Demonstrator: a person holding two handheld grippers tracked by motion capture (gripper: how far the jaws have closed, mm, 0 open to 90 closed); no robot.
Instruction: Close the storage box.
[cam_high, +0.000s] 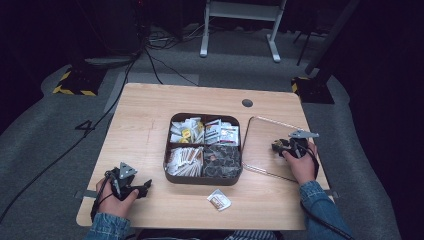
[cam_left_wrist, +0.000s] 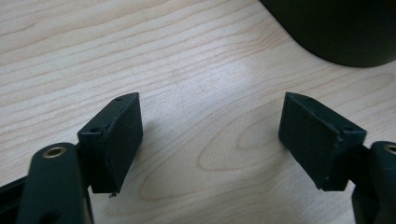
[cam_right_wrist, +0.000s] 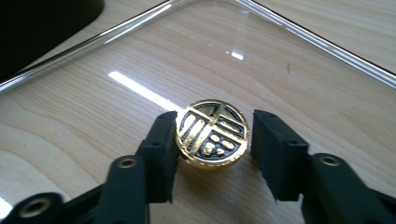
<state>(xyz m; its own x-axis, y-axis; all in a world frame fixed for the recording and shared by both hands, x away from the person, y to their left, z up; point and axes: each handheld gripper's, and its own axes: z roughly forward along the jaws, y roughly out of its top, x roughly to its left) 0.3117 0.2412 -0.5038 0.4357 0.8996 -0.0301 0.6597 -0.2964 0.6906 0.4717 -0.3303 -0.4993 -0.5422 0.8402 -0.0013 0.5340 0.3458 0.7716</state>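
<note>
I see the wooden worktop (cam_high: 145, 125) carrying everything. At its middle sits a dark box (cam_high: 203, 178) split into four compartments: yellow and white packets at far left, white and red ones at far right, pale sachets at near left, dark wrapped pieces at near right. Just right of the box, near the worktop's right edge, lies a clear tray (cam_high: 260, 145), flat on the wood with its raised rim catching the light. Between the box and the near edge lies a single loose sachet (cam_high: 219, 200), apart from both.

My left gripper (cam_high: 145, 187) is near the worktop's near left corner, well apart from the box. In the left gripper view its jaws stand spread wide over bare wood with nothing between them, and a dark rounded corner of the box shows at the top right.

My right gripper (cam_right_wrist: 214, 135) is over the clear tray. In the right gripper view a round gold-and-black wrapped coin (cam_right_wrist: 212, 133) sits between its jaws, just above the tray's clear floor. The left jaw touches the coin's rim; a thin gap shows between the coin and the right jaw, so I read the jaws as drawn close around the coin but not pinching it from both sides.
</note>
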